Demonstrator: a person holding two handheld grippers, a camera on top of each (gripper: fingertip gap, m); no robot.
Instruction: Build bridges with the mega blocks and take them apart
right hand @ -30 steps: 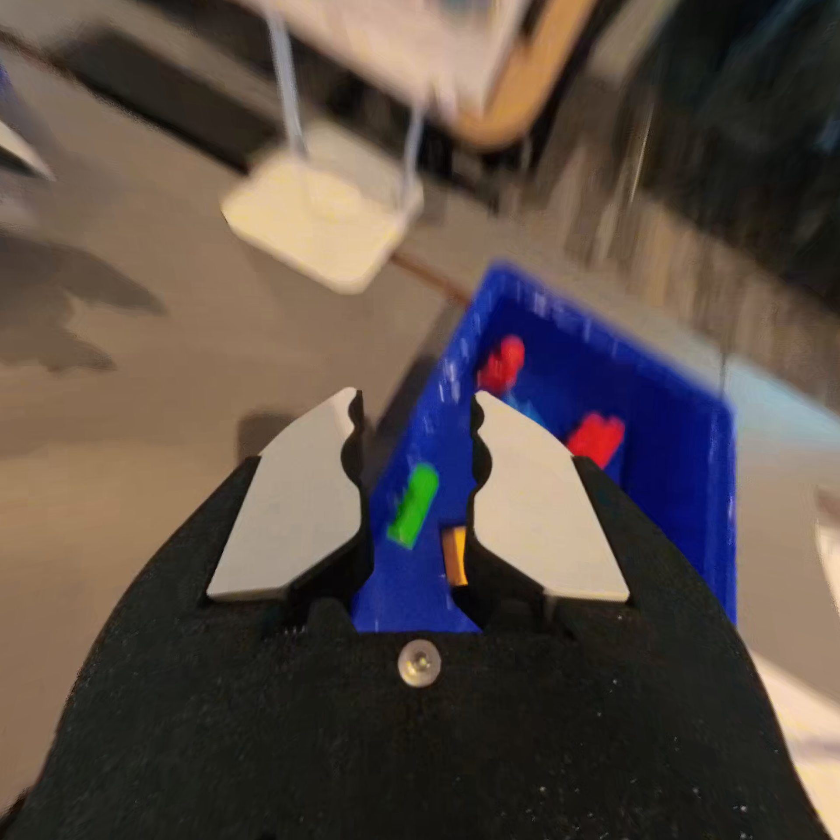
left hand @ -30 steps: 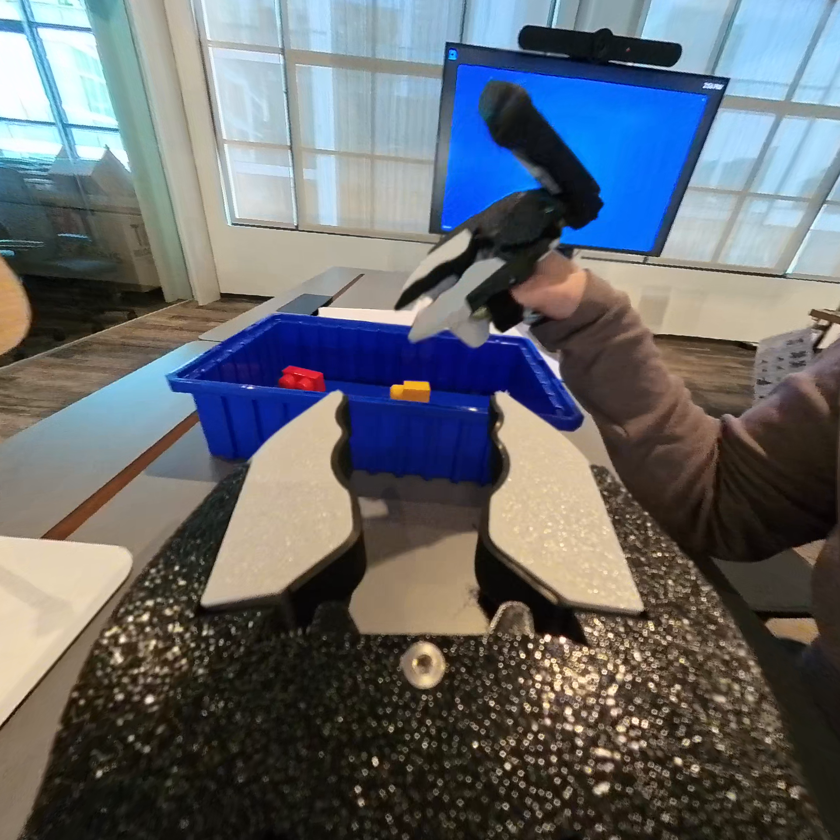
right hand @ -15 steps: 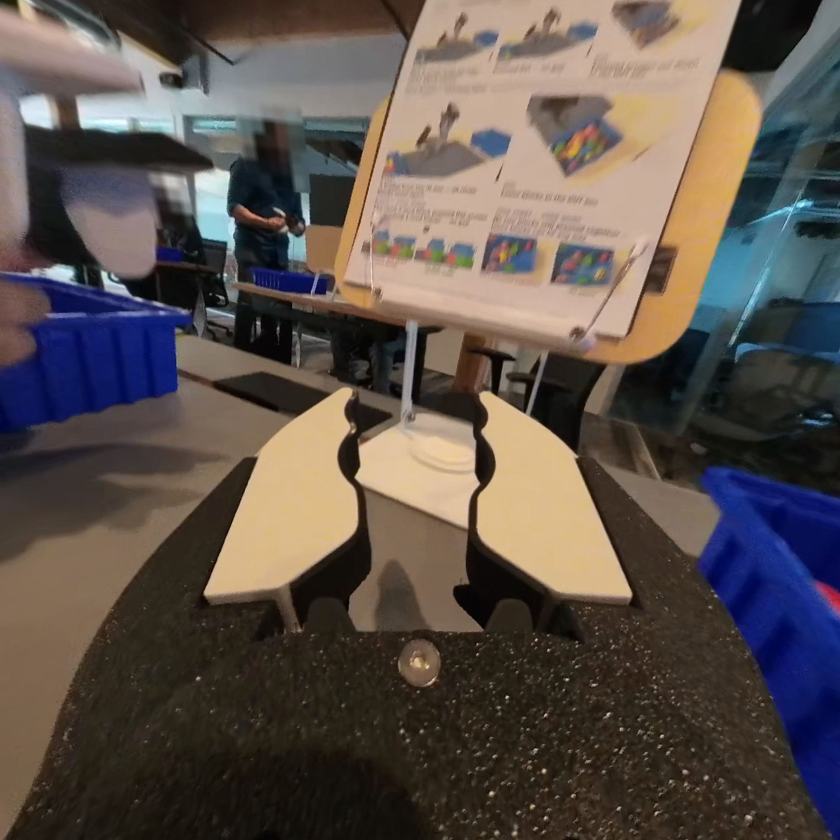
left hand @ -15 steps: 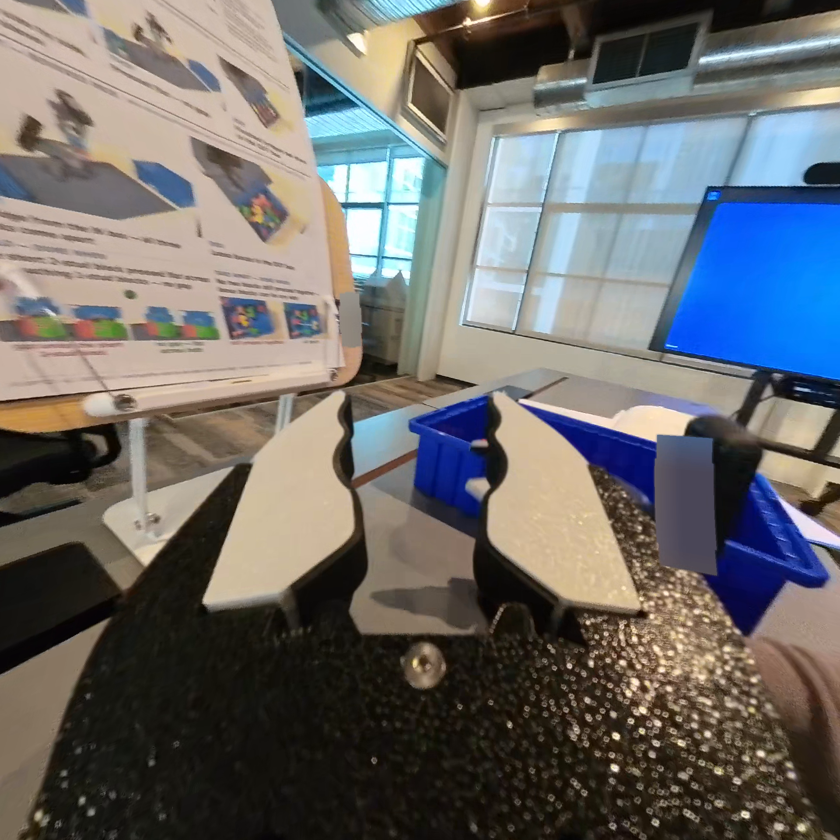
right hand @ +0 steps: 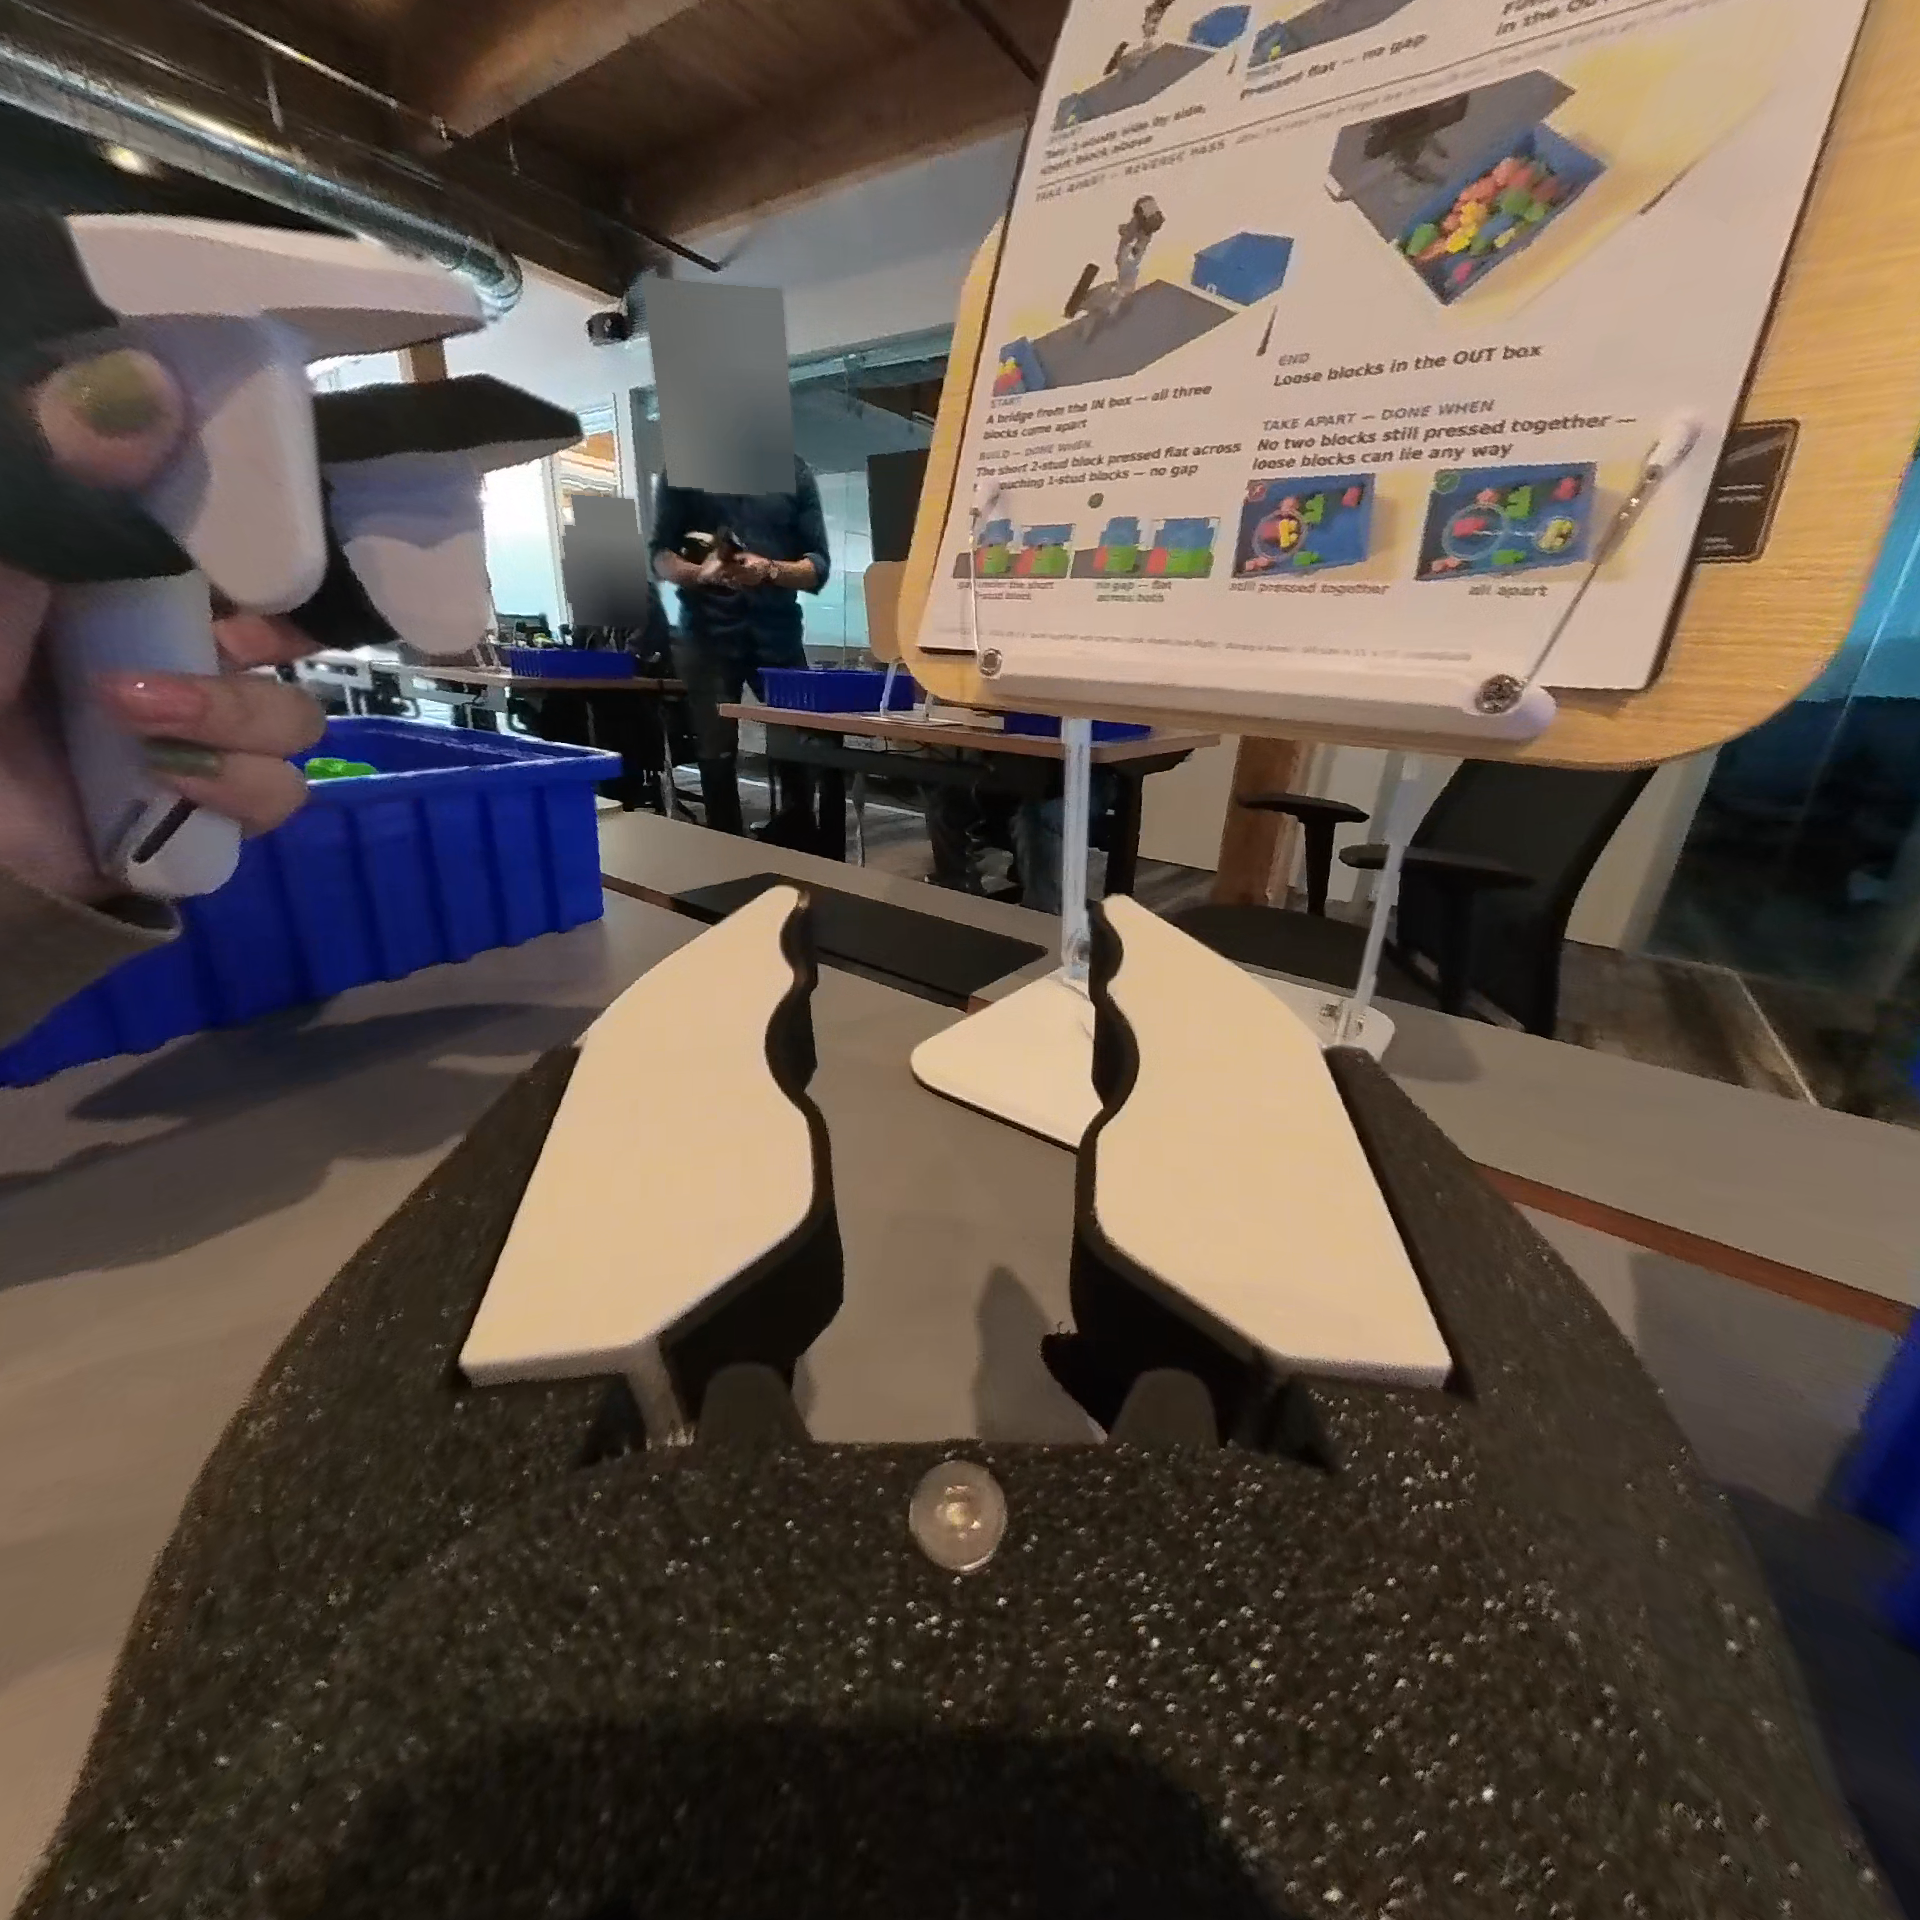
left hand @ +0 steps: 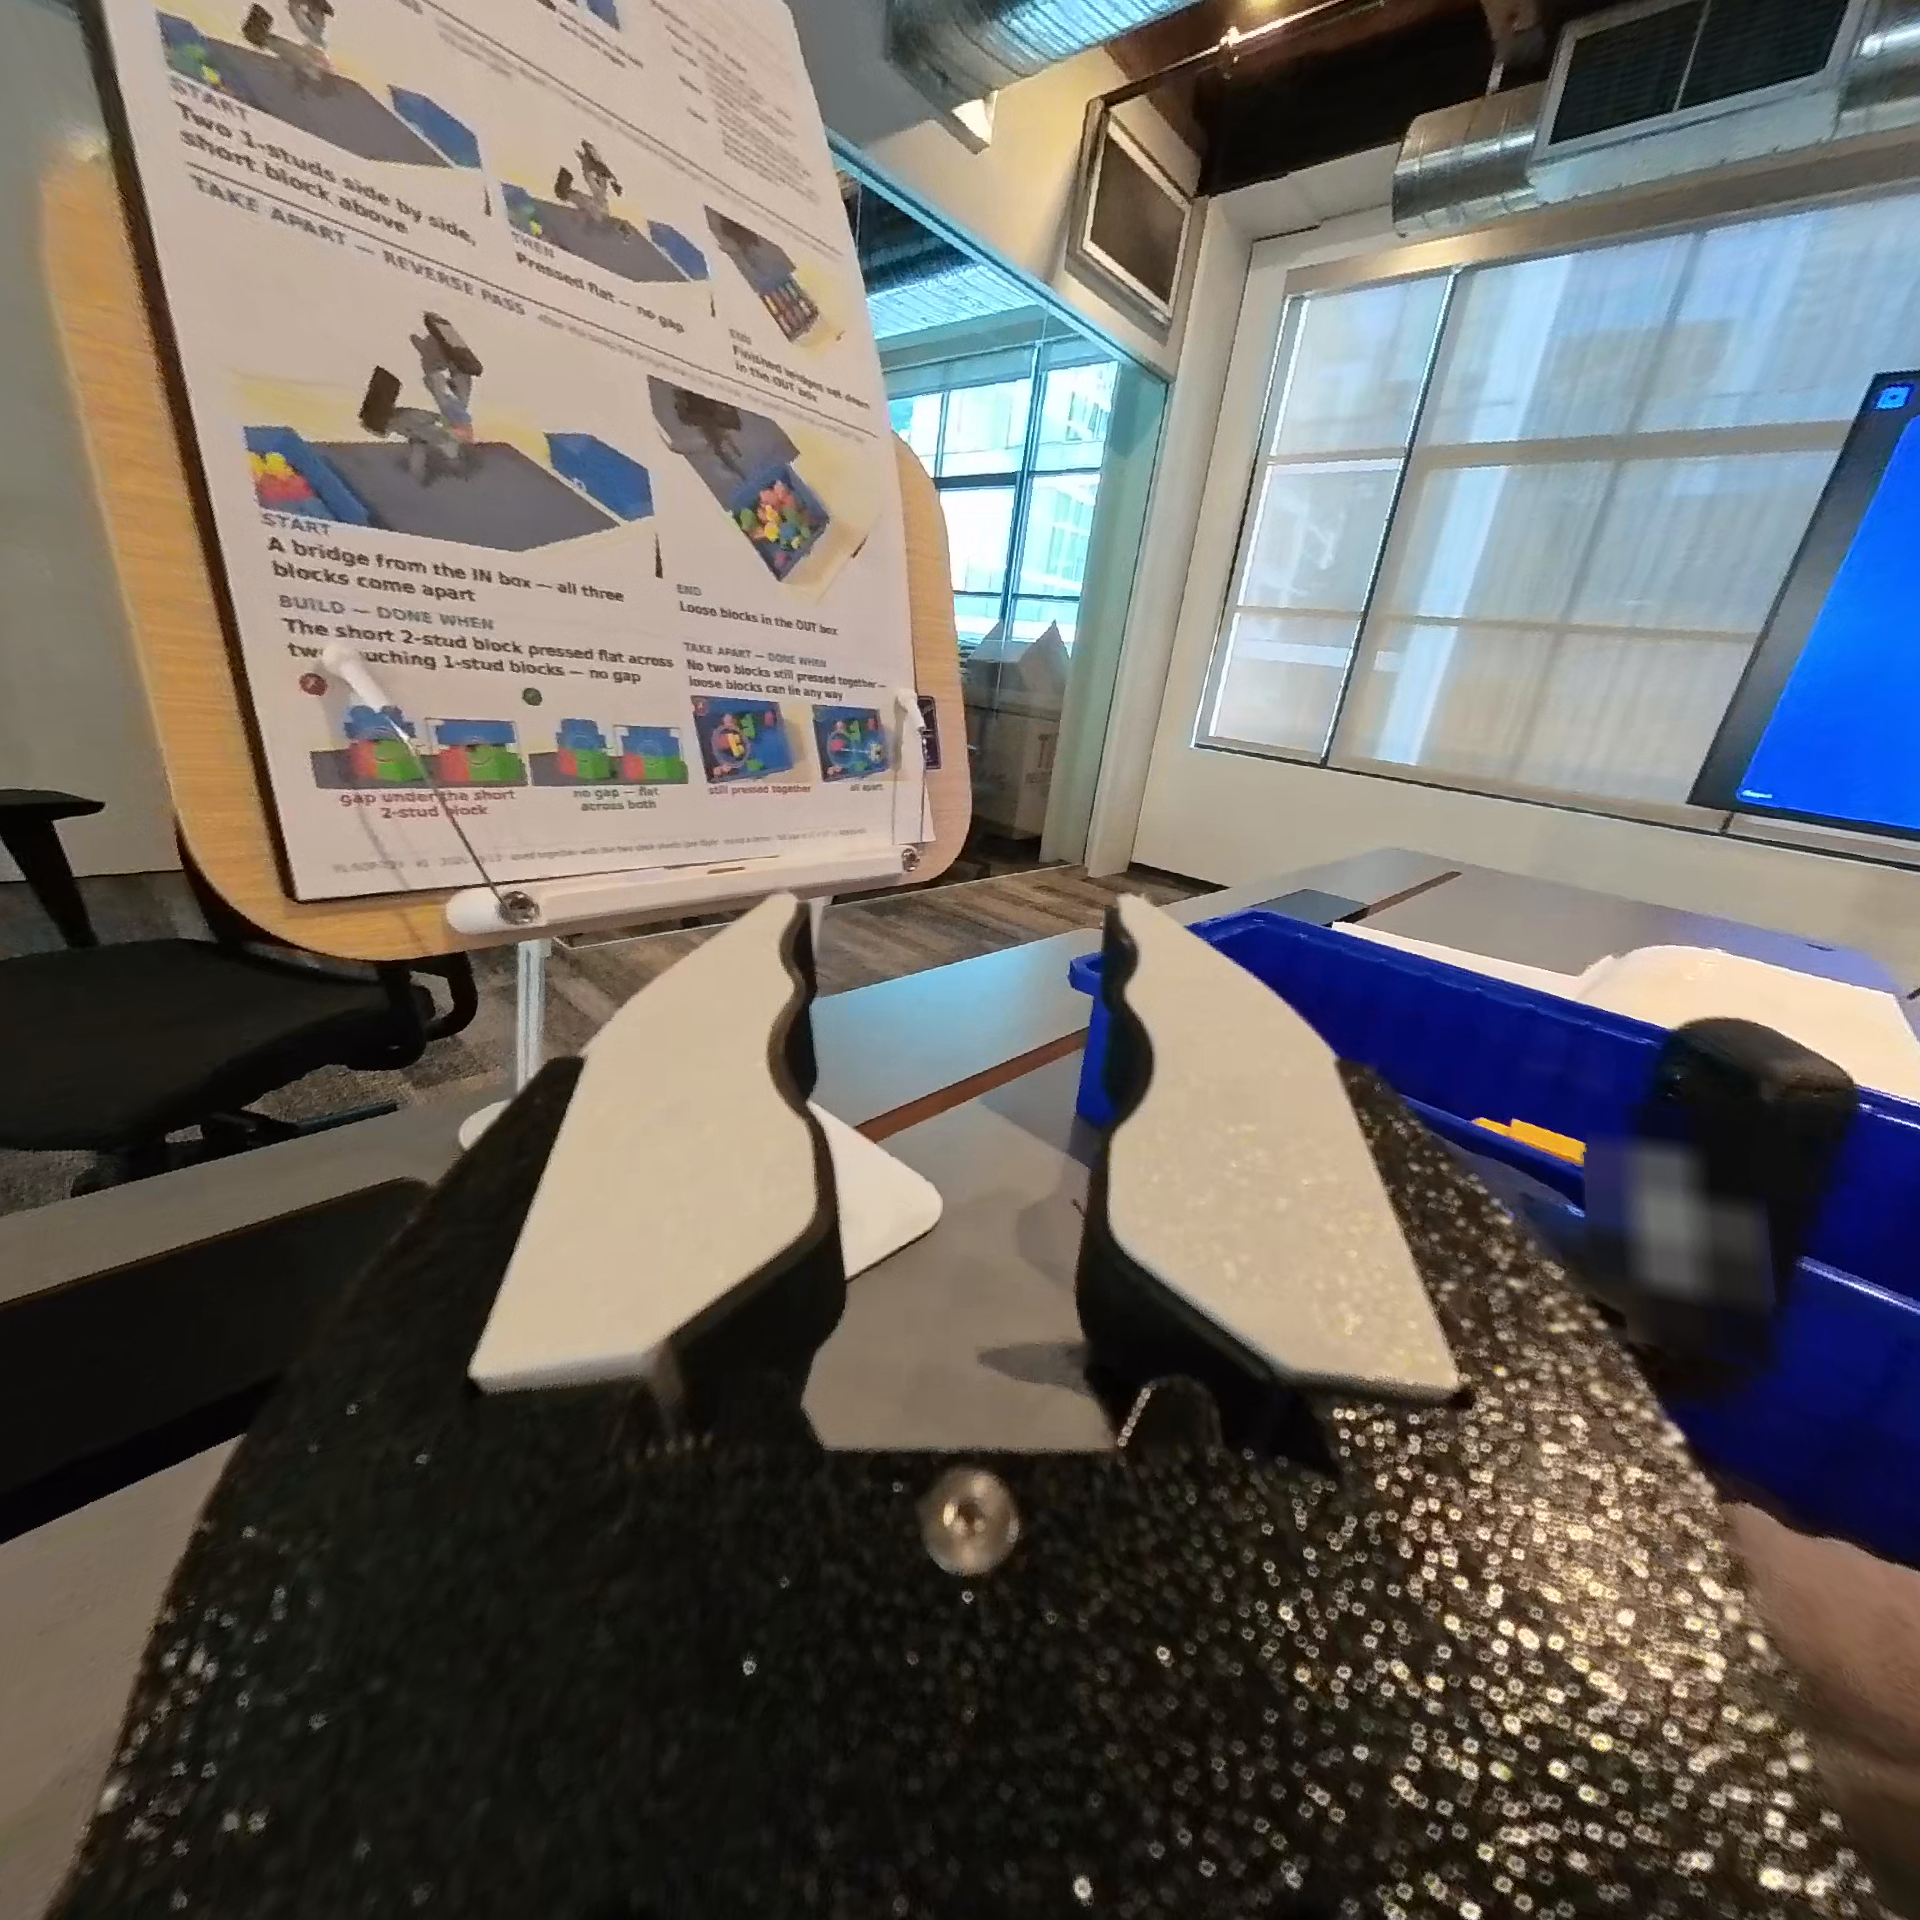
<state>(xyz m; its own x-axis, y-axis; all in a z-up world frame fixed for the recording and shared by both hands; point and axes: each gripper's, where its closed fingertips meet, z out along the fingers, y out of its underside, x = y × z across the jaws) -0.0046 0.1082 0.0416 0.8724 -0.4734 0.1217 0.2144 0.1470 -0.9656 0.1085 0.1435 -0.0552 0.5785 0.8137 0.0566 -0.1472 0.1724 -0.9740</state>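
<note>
My left gripper (left hand: 954,925) is open and empty, held level above the grey table (left hand: 987,1278). A blue bin (left hand: 1351,997) stands just to its right, with a yellow block (left hand: 1527,1132) inside. My right gripper (right hand: 951,914) is open and empty, also level over the table (right hand: 312,1195). In the right wrist view the left gripper (right hand: 353,613) is up at the left, held by a hand, in front of a second blue bin (right hand: 416,852) with a green block (right hand: 338,769) in it. The right gripper's black handle (left hand: 1745,1143) shows in the left wrist view.
An instruction board (left hand: 499,416) on a white stand base (left hand: 883,1195) faces both grippers; it also shows in the right wrist view (right hand: 1351,312). A black chair (left hand: 156,1018) is at the left. A blue bin edge (right hand: 1881,1455) is at the right. A person (right hand: 738,582) stands far behind.
Both grippers swung away from the blue bin to face the instruction board. The right gripper went from looking down into the bin to level. Both stayed open.
</note>
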